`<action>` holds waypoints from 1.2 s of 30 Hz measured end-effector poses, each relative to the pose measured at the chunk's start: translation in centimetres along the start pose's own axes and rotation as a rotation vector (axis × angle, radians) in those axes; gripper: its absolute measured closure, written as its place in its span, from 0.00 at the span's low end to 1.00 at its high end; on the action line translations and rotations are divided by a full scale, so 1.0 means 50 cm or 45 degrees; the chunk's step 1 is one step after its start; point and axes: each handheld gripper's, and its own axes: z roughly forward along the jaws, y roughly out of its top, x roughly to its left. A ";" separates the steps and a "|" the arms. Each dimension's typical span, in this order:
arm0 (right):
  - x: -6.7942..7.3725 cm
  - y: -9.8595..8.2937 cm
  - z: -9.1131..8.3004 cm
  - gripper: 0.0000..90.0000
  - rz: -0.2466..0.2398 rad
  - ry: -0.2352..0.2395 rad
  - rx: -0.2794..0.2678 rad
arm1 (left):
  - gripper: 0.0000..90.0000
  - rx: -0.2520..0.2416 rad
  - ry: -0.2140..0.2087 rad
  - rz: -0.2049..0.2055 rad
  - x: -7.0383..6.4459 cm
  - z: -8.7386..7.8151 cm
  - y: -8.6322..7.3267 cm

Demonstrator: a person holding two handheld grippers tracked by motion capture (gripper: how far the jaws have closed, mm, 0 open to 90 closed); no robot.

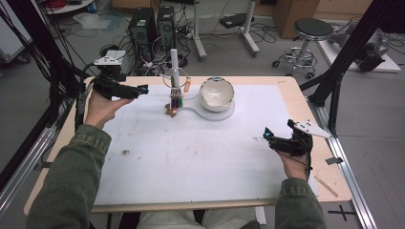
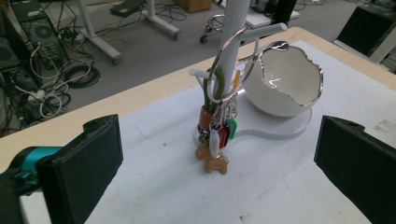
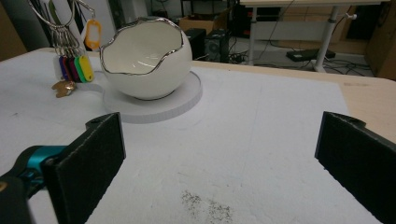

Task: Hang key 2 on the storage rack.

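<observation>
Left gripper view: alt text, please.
A key ring with coloured tags hangs on a white stand, centred between the left gripper's open black jaws. An egg-shaped white bowl sits right of it on the white mat.

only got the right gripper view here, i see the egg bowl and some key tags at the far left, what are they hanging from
Observer: The key ring hangs on a peg of a white stand beside the egg bowl.
Operator: where's the left gripper
Observer: The left gripper is held above the table, left of the stand, aimed at the keys, jaws open.
Operator: anything touching the table under the ring
Observer: A brown charm at the bottom of the bunch seems to rest on the white mat.
</observation>
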 end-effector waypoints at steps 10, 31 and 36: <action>0.001 0.000 0.000 0.01 -0.001 -0.005 -0.005 | 0.02 -0.033 0.099 0.019 0.003 -0.022 -0.032; 0.001 0.000 -0.006 0.01 0.009 -0.012 -0.014 | 0.02 -0.107 0.254 0.017 0.011 -0.071 -0.128; 0.002 0.000 -0.006 0.01 0.006 -0.010 -0.012 | 0.02 -0.163 0.315 -0.013 0.023 -0.095 -0.159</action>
